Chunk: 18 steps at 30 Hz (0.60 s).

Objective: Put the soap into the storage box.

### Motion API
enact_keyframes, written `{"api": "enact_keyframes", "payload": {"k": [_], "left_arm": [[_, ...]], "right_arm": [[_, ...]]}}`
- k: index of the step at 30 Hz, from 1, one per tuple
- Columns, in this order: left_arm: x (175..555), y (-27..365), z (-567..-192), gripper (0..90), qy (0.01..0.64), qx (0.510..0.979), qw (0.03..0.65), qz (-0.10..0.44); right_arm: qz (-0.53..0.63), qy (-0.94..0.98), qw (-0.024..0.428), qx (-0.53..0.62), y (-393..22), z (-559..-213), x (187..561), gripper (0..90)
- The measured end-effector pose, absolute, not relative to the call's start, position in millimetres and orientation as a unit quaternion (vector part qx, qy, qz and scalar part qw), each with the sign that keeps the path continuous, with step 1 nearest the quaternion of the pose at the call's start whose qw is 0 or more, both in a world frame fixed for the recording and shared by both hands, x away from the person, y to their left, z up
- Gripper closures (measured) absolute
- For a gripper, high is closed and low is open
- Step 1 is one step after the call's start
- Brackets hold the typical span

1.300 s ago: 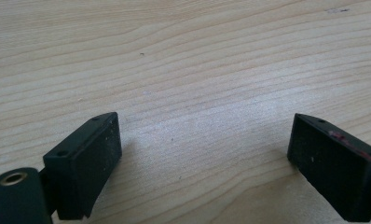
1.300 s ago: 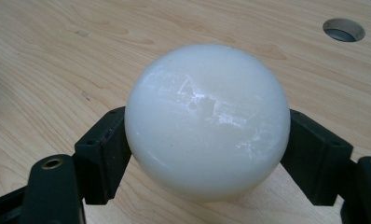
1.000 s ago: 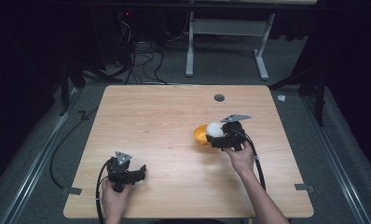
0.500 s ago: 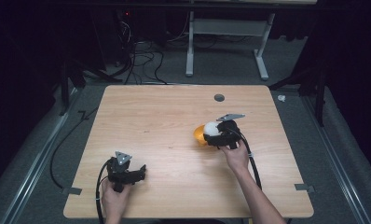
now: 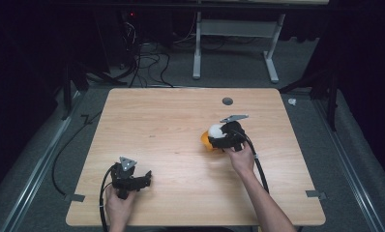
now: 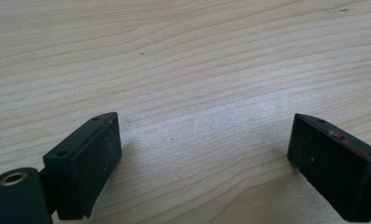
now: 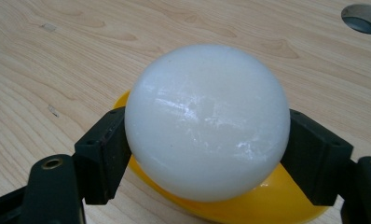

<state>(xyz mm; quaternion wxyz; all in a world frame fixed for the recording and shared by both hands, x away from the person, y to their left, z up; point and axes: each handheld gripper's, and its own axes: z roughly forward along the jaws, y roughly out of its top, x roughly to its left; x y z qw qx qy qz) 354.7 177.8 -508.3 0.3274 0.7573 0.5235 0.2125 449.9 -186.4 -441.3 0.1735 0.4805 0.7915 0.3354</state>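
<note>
A white ball (image 7: pixel 207 121) is clamped between the two black jaws of my right gripper (image 7: pixel 207 154), just above a yellow dish-like piece (image 7: pixel 267 205) on the wooden table (image 5: pixel 171 125). In the high view the right gripper (image 5: pixel 218 137) holds the white ball (image 5: pixel 214 130) over the yellow piece (image 5: pixel 205 140) at the table's centre right. My left gripper (image 5: pixel 144 181) rests near the front left of the table, held by a hand. Its jaws stand wide apart over bare wood, as the left gripper (image 6: pixel 202 158) view shows.
A round grommet hole (image 5: pixel 227 101) lies in the table's far side, also seen as a hole (image 7: pixel 363 13) in the right gripper view. Cables (image 5: pixel 137 63) and a white desk frame (image 5: pixel 234 38) stand on the dark floor behind the table.
My right gripper has shifted slightly left and toward the near side with the white ball, now more over the yellow piece. The left gripper has stayed still.
</note>
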Motion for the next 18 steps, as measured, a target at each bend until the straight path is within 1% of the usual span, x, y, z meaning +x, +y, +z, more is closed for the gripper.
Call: {"api": "enact_keyframes", "payload": {"k": [18], "left_arm": [[355,178,-508,10.0,0.523,0.758,0.327,0.212]], "right_arm": [[0.319,0.789,0.168,0.498,-186,-455,458,23.6]]}}
